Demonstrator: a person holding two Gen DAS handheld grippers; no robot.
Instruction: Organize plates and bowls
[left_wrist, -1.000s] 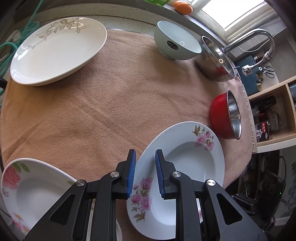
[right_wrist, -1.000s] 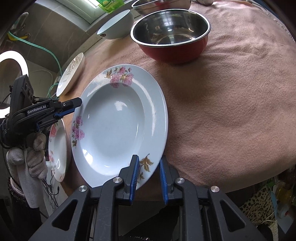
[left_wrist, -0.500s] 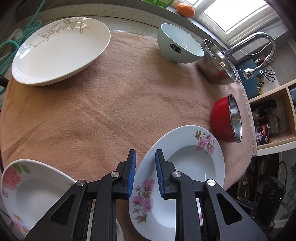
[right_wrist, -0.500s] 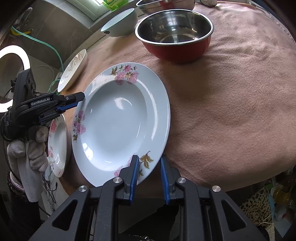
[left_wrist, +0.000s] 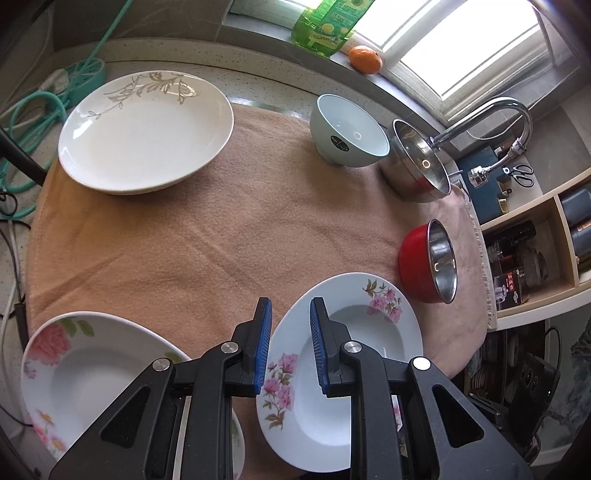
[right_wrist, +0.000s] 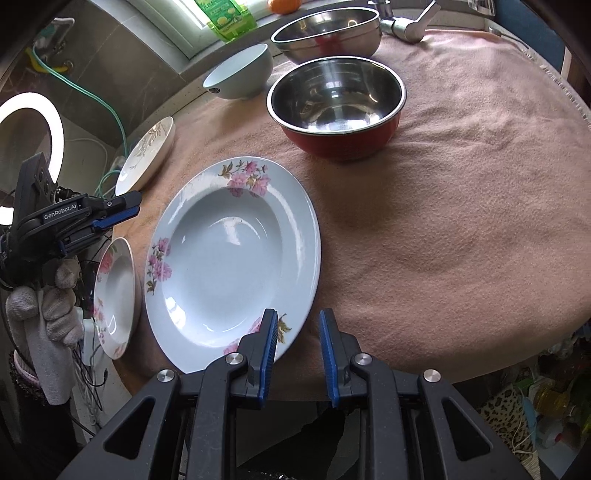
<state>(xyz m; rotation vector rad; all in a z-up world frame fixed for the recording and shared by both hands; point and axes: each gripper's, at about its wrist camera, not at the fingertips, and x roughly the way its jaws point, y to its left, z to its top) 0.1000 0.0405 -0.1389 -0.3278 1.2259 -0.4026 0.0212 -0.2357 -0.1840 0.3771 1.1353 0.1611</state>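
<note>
A pale blue deep plate with pink flowers (left_wrist: 343, 369) (right_wrist: 221, 258) lies on the tan cloth (left_wrist: 221, 229) near the front edge. My right gripper (right_wrist: 298, 317) hovers at its near rim, jaws slightly apart; the rim shows in the gap and no pad presses on it. My left gripper (left_wrist: 290, 306) (right_wrist: 122, 206) hangs above the plate's left rim, held by a gloved hand (right_wrist: 48, 306), its narrow gap empty. A rose-patterned plate (left_wrist: 92, 369) (right_wrist: 114, 295) sits to the left. Behind stand a cream plate (left_wrist: 147, 129), a light blue bowl (left_wrist: 351, 136), a steel bowl (left_wrist: 417, 166) and a red bowl (left_wrist: 428, 262) (right_wrist: 336, 107).
A faucet (left_wrist: 491, 114) arches behind the steel bowl. An orange (left_wrist: 365, 59) and a green bottle (left_wrist: 325, 26) sit on the windowsill. Wooden shelves (left_wrist: 535, 240) stand beyond the cloth's right edge, and a green hose (left_wrist: 37, 107) lies at the far left.
My left gripper has risen and drawn back, so more of the windowsill shows. The right gripper has barely moved at the blue plate's near rim.
</note>
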